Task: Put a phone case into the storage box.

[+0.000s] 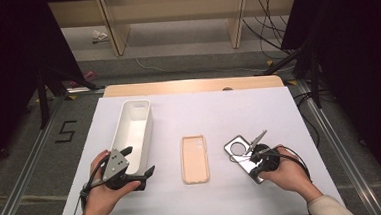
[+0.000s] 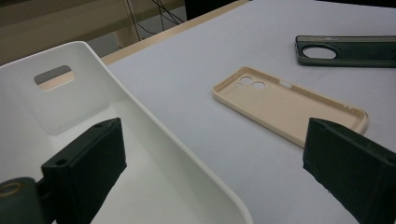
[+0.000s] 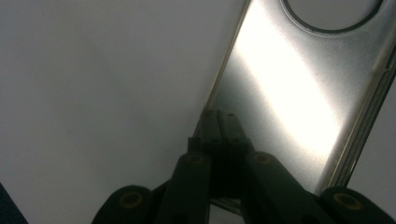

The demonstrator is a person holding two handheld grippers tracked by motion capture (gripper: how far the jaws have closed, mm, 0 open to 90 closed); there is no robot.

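Note:
A beige phone case lies inside-up in the middle of the white table. To its right lies a dark translucent phone case with a round camera hole. My right gripper is shut on the near long edge of that dark case, which still rests on the table. At the left, my left gripper stands open at the near end of a long white bin. One jaw is over the bin's inside and the other over the table beside it.
The white sheet covers the table, whose wooden far edge shows beyond it. The bin has nothing in it and a handle slot at its far end. Cables, stands and shelf legs are on the floor behind the table.

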